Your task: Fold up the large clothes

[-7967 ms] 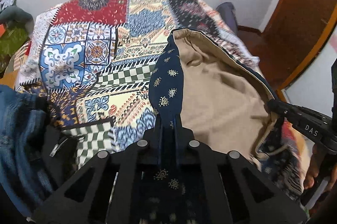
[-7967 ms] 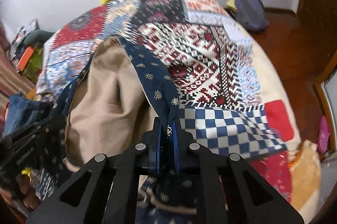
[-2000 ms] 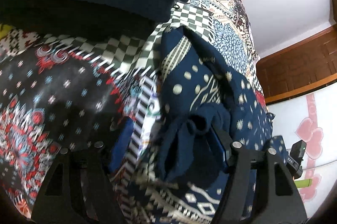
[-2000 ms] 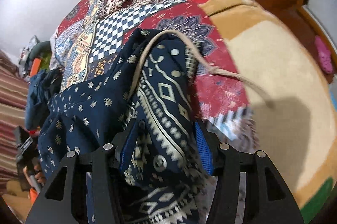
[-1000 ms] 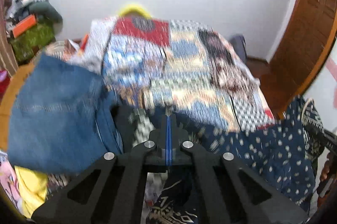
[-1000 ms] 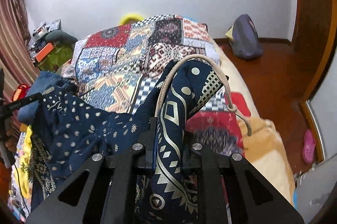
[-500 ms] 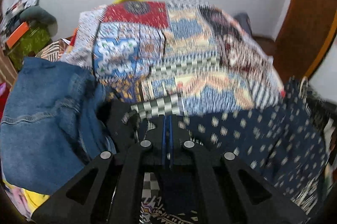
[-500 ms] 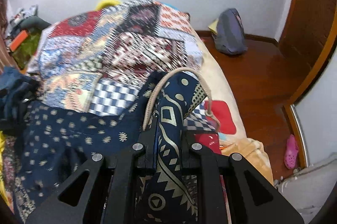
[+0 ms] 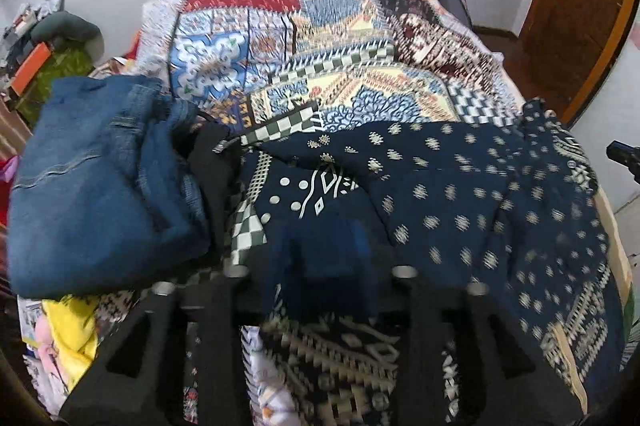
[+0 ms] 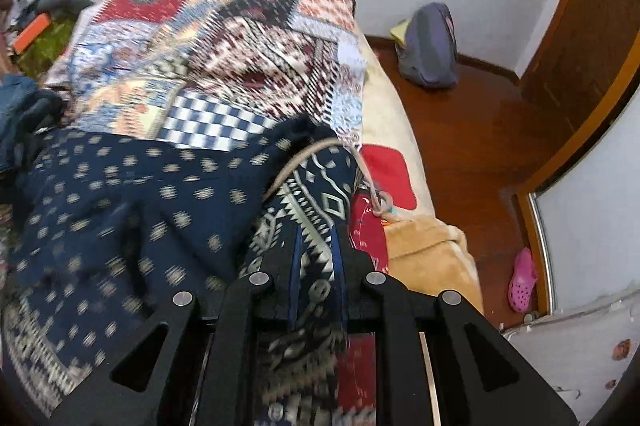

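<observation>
Navy patterned garment (image 9: 472, 193) lies spread across the patchwork bedspread (image 9: 320, 37). The left gripper (image 9: 320, 258) has just been opening, its jaws apart with cloth loose between them. The right gripper (image 10: 316, 258) pinches the garment's banded edge.

Each tool (image 10: 316, 258) is matt black — angular cut-out arms, silver screw heads, blue-edged fingers (image 10: 295, 266).

Bedroom in a home. A bed under a patchwork quilt (image 9: 320, 37) is filling the view ahead of the left claw, with folded jeans (image 9: 92, 177) lying to that claw's left. Right of the right claw: a backpack (image 10: 430, 45) is sitting on the wooden floor (image 10: 472, 129) against the white wall, near a wooden door frame (image 10: 592, 97) and a pink clog (image 10: 522, 280).
</observation>
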`<state>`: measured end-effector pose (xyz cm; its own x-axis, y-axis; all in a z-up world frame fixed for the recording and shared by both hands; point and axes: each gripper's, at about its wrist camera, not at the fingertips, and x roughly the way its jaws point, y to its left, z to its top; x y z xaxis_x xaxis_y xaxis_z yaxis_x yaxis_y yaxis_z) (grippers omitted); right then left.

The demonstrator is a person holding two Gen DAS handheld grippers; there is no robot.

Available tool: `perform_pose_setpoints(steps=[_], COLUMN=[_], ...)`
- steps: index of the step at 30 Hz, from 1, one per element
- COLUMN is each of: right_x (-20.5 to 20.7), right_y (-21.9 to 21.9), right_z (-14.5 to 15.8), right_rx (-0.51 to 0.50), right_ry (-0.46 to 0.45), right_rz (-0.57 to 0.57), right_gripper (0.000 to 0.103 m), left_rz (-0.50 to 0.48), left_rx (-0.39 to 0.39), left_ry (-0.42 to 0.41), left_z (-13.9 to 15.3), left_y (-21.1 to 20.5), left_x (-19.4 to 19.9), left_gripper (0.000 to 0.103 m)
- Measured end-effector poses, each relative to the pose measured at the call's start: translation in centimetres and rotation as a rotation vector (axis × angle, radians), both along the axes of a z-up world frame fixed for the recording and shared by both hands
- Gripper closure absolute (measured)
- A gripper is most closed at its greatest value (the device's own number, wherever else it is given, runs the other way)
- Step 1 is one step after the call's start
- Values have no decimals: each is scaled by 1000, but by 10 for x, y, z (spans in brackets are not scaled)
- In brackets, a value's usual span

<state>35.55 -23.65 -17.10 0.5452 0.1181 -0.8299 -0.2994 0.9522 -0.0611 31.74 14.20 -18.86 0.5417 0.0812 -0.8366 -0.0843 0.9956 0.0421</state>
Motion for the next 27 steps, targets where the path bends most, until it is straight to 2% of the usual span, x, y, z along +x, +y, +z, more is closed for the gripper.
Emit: perform_pose_setpoints(steps=[2,4,6,8,9,11,16,20,24,27], right_x=[-19,-40,-56,-76,-84,-98,-132,-150,-165,-171], right_y=[-1,-5,-9,-14,-15,-15,-12,-15,-22,-30], right_z=[17,32,45,55,58,59,47,27,2,-18], right_rx=[9,22,36,66,81,89,31,6,14,34], right_ry=[-26,-51,-78,-102,-99,-78,-57,-10,45,93], right_rz=[19,30,35,39,45,67,98,93,66,34], right_gripper=[87,77,52,41,39,39,39,39,39,39], left_rz=[4,10,10,4,0,-10,0,14,39,47], left_rx=[11,12,4,-3,-13,-48,-107,-151,-254,-292], left_ry=[-33,-47,-59,-45,-36,-22,18,94,161,212], left_z=[17,29,41,51,54,57,47,15,-17,-42], left_y=[-3,-4,-5,-6,-7,-6,-5,-4,-6,-9], left_x=[-20,-34,-53,-71,-78,-95,-134,-160,-183,-196], left_gripper=[48,37,36,28,23,22,22,22,22,22])
